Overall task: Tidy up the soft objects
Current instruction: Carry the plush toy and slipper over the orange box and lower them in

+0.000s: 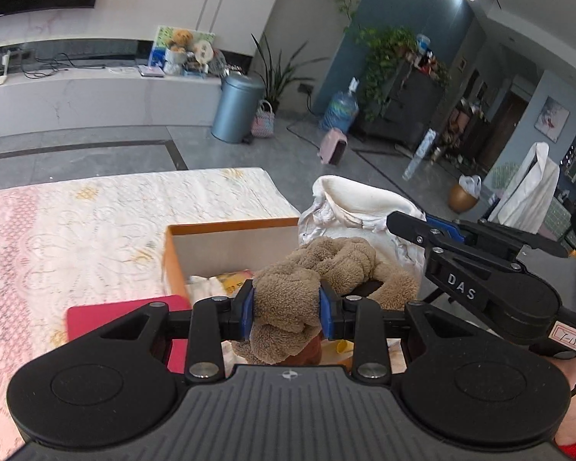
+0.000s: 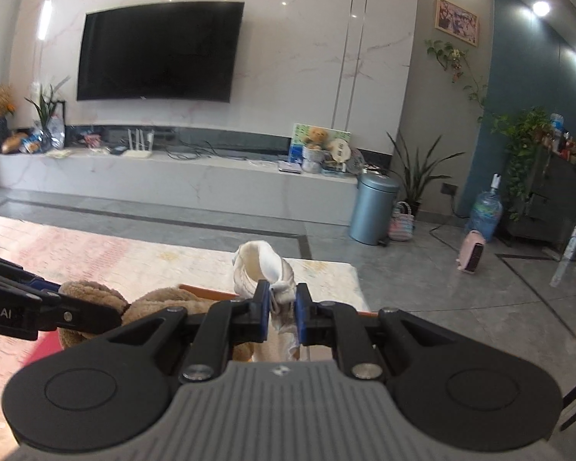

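Observation:
My left gripper (image 1: 287, 307) is shut on a brown fuzzy plush toy (image 1: 288, 307) and holds it above an open orange cardboard box (image 1: 226, 226) on the table. The box holds some white and yellow soft items (image 1: 215, 282). My right gripper (image 2: 282, 307) is shut on a white cloth item (image 2: 263, 265), raised just right of the plush; it also shows in the left wrist view (image 1: 357, 203). The plush shows at lower left in the right wrist view (image 2: 161, 301), with the left gripper (image 2: 30, 307) over it.
The table has a pale patterned cloth (image 1: 96, 223). A red flat lid or pad (image 1: 92, 319) lies left of the box. Beyond the table's far edge are grey floor, a blue bin (image 1: 236, 107), a water jug (image 1: 340, 109) and a TV unit (image 2: 172, 180).

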Tool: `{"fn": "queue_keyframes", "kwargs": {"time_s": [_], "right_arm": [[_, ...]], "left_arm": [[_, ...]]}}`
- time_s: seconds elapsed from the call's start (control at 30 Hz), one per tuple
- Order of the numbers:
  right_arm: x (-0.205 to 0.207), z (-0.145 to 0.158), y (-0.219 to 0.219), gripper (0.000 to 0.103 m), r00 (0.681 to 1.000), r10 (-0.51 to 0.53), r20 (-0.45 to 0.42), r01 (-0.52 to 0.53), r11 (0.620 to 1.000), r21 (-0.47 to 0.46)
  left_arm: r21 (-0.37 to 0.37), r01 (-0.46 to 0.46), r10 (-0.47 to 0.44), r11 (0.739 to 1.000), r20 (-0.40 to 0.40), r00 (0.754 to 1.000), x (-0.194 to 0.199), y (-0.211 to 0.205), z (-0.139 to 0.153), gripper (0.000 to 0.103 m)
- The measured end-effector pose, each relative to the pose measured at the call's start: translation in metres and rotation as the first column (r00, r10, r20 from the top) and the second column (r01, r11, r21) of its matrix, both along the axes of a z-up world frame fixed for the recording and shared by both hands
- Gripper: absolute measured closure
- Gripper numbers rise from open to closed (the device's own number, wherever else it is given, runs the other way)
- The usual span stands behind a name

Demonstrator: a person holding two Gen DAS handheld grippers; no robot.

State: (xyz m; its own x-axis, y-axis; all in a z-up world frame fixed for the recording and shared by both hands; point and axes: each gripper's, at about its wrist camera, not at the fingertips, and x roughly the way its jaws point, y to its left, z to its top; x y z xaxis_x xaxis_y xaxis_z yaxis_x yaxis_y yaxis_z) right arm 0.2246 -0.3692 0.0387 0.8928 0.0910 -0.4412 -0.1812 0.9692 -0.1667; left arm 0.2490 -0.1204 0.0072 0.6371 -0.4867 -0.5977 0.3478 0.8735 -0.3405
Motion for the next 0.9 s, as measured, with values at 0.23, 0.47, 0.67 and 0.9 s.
{"fn": "queue_keyframes", "kwargs": {"time_s": [0.23, 0.47, 0.67, 0.9], "right_arm": [[0.027, -0.018, -0.015, 0.092, 0.998, -0.052, -0.023, 0.052, 0.998, -0.031], [0.038, -0.046, -0.026, 0.092, 0.99, -0.066, -0.122, 0.065, 0.998, -0.019], [0.046, -0.072, -0.033, 0.092, 0.973, -0.068, -0.22, 0.072, 0.997, 0.009], [0.054, -0.092, -0.036, 0.092, 0.956, -0.084, -0.281, 0.086, 0.996, -0.003]], "left_arm": [[0.02, 0.036, -0.035, 0.999, -0.041, 0.999, 0.023, -0.023, -0.02, 0.066], [0.021, 0.055, -0.052, 0.998, -0.122, 0.991, 0.04, -0.035, -0.049, 0.066], [0.038, 0.06, -0.054, 0.997, -0.159, 0.986, 0.052, -0.047, -0.062, 0.066], [0.035, 0.062, -0.053, 0.997, -0.202, 0.978, 0.063, -0.052, -0.079, 0.066]]}}
